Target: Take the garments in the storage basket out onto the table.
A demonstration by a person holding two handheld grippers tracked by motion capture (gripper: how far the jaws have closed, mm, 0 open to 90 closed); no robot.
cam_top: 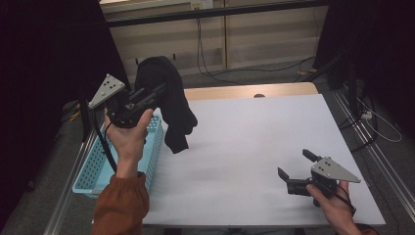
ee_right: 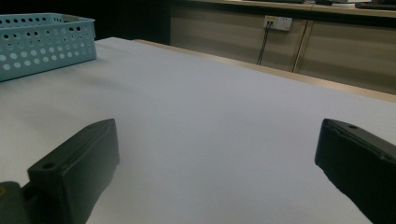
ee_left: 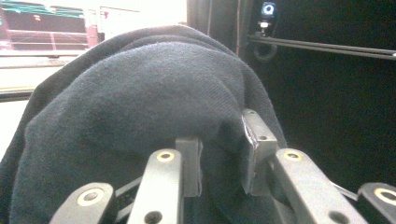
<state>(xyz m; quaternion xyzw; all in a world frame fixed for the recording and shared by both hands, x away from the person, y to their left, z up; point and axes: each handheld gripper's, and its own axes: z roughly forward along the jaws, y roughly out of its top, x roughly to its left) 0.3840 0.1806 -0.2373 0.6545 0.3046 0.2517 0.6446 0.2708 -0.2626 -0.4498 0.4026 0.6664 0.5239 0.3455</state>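
A black cloth is clamped in the left gripper and held aloft beside the blue basket at the left. Lowering into it seems next. The right gripper rests open, near right.

No readable text, labels, brands, nos. or signs anywhere. The cloth, basket and bench carry no print. Grey plates on the grippers show holes only, no marks. The wall socket is blank at this res. Screens at top left of the left gripper view are too blurred to read.
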